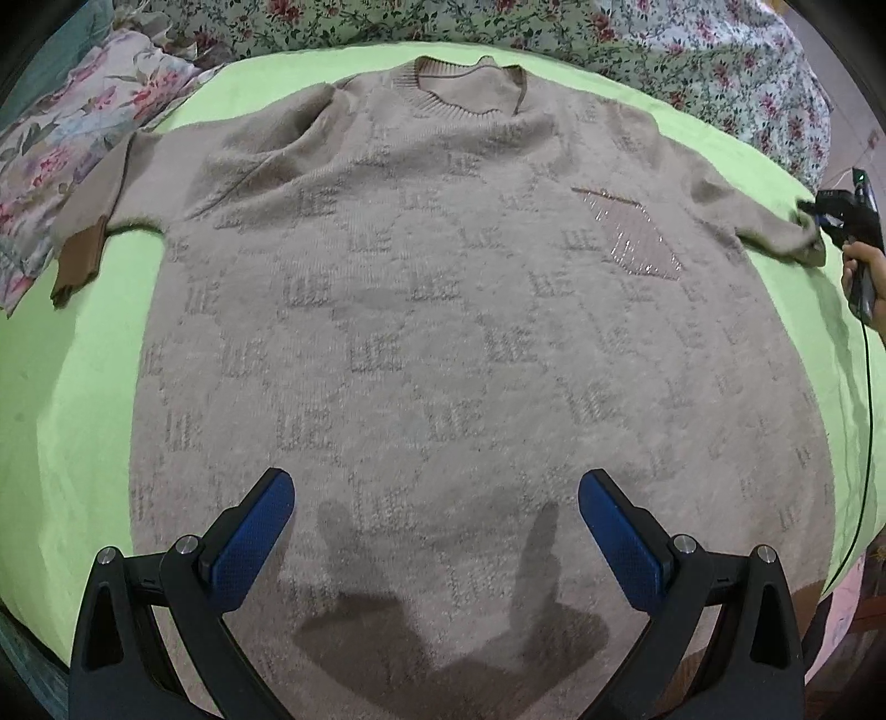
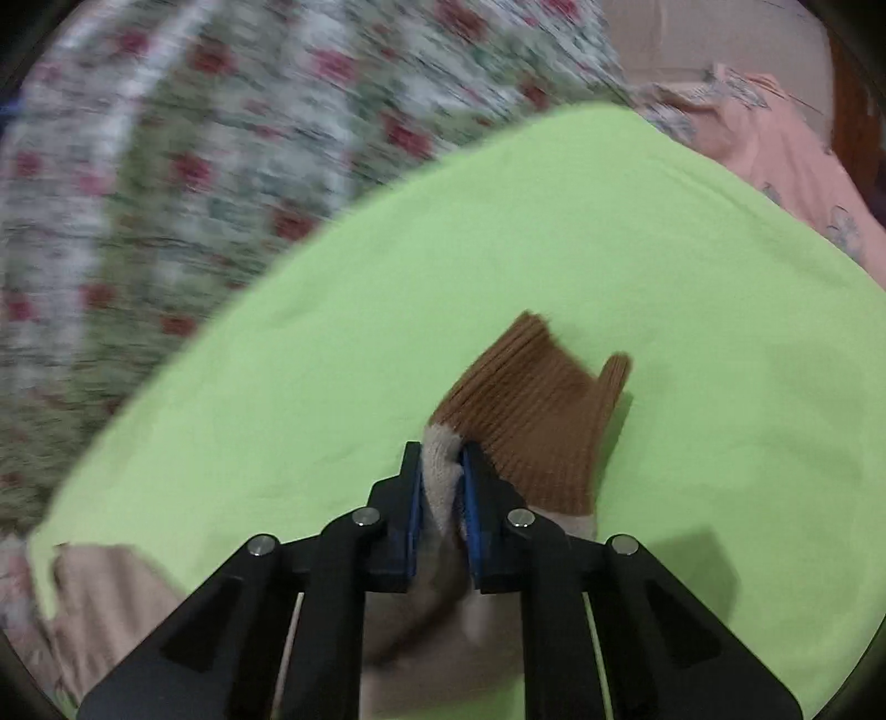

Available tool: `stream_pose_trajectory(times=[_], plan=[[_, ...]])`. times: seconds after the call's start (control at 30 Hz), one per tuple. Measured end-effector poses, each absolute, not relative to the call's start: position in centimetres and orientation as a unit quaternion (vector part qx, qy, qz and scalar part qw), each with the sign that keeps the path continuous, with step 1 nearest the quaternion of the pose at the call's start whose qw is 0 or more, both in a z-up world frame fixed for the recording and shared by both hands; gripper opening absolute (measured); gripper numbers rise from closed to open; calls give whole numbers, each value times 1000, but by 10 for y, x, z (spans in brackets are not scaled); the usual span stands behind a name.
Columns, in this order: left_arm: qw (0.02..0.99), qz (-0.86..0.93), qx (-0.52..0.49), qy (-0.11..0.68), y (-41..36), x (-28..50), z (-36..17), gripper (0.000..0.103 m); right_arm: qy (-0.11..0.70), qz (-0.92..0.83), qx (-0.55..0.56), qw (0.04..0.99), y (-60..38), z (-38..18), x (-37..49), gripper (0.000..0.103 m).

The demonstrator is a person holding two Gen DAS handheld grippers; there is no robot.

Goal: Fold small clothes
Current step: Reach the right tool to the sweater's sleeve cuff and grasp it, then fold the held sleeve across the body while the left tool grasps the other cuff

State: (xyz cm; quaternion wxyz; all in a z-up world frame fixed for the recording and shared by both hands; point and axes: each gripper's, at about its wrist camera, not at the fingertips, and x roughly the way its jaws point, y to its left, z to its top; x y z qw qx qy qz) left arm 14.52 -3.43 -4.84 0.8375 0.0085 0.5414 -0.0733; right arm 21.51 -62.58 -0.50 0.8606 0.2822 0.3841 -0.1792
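Note:
A beige knit sweater [image 1: 443, 310] with a sparkly chest pocket [image 1: 631, 232] lies flat and face up on a green sheet [image 1: 72, 387]. Its left sleeve, with a brown ribbed cuff [image 1: 80, 255], lies spread at the left. My left gripper [image 1: 434, 495] is open and empty, hovering over the sweater's lower body. My right gripper [image 2: 443, 471] is shut on the right sleeve just behind its brown cuff [image 2: 531, 410]; it also shows in the left wrist view [image 1: 830, 219] at the sleeve's end.
Floral bedding [image 1: 692, 50] lies behind the green sheet, and a floral pillow [image 1: 66, 138] at the far left. Pink fabric [image 2: 775, 160] lies beyond the sheet at the right. A black cable [image 1: 866, 432] hangs along the right edge.

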Motion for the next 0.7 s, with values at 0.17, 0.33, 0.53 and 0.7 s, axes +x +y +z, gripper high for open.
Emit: stream_pose_trajectory(times=[0.17, 0.33, 0.53, 0.7], plan=[[846, -77, 2, 528, -30, 138, -42, 103, 349, -28, 279, 894, -527, 33, 214, 14], [851, -75, -14, 519, -13, 127, -39, 103, 331, 136, 290, 888, -398, 48, 220, 13], [861, -70, -43, 503, 17, 126, -32, 103, 345, 257, 264, 863, -257, 34, 236, 13], [864, -81, -73, 491, 40, 136, -28, 103, 377, 332, 232, 833, -174, 11, 236, 13]])
